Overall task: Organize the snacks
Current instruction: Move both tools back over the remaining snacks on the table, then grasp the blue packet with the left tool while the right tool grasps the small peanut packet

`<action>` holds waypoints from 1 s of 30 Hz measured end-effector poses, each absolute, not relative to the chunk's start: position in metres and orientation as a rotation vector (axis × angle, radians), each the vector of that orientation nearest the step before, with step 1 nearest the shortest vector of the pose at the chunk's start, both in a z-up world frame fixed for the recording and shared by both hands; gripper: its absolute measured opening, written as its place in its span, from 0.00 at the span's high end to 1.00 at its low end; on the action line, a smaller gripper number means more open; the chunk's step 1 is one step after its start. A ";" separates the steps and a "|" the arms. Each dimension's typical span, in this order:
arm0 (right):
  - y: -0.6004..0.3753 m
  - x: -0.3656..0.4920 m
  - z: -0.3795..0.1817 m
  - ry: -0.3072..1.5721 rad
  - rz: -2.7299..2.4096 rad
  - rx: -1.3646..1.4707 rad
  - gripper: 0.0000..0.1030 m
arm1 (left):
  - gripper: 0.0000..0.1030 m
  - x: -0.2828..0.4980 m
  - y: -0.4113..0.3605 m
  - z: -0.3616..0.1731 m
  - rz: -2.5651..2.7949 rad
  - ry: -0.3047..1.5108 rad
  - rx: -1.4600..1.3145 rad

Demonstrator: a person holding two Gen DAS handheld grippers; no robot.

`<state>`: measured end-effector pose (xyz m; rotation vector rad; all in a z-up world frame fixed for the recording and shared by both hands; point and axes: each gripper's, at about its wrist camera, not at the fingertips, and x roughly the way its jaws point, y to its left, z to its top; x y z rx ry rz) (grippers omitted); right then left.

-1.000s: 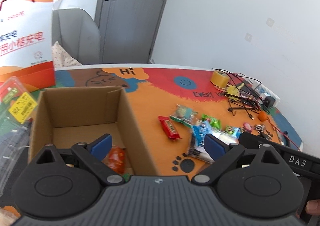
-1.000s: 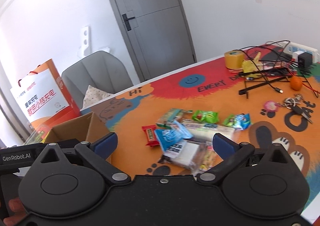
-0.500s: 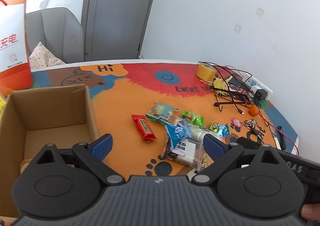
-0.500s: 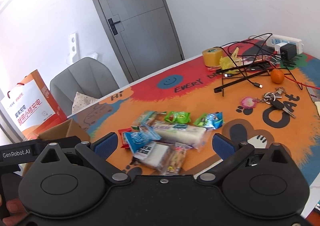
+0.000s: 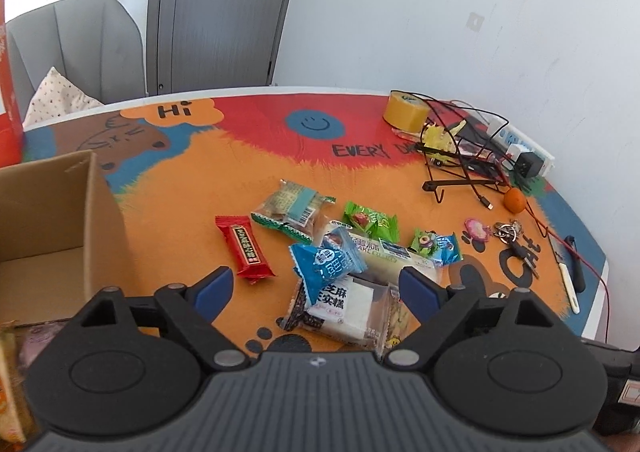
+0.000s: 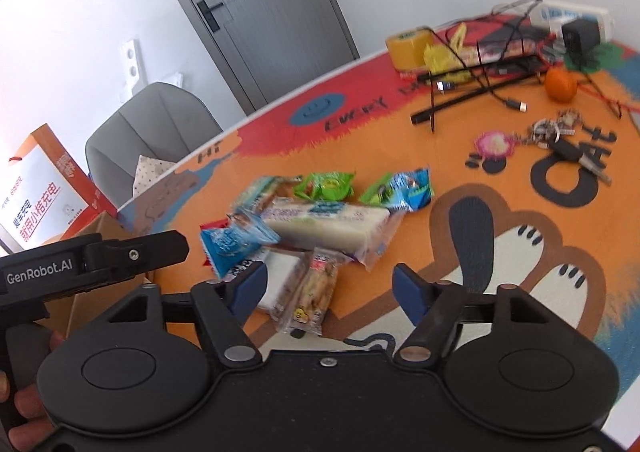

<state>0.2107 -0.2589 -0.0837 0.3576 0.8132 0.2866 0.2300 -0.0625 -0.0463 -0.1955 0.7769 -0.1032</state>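
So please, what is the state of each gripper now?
Left gripper: open, closing, holds nothing.
Right gripper: open, closing, holds nothing; snack packets lie between its fingers.

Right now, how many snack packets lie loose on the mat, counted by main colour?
Red packet: 1
Bright green packet: 1
Green-and-blue packet: 1
Blue packet: 1
Clear or white packets: 4
Total: 8
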 end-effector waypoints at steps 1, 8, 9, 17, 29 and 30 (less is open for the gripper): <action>-0.258 0.213 -0.087 0.822 0.292 0.361 0.34 | 0.16 0.233 -0.064 -0.048 -0.101 0.782 -0.192; -0.249 0.230 -0.107 0.885 0.310 0.374 0.44 | 0.23 0.252 -0.070 -0.063 -0.084 0.822 -0.199; -0.247 0.231 -0.109 0.886 0.317 0.371 0.45 | 0.23 0.253 -0.070 -0.065 -0.081 0.824 -0.198; -0.244 0.233 -0.112 0.890 0.328 0.314 0.72 | 0.28 0.265 -0.075 -0.074 -0.065 0.831 -0.220; -0.241 0.227 -0.112 0.883 0.305 0.263 0.73 | 0.74 0.268 -0.079 -0.085 -0.065 0.836 -0.240; -0.240 0.227 -0.112 0.881 0.305 0.255 0.74 | 0.74 0.266 -0.079 -0.084 -0.074 0.836 -0.240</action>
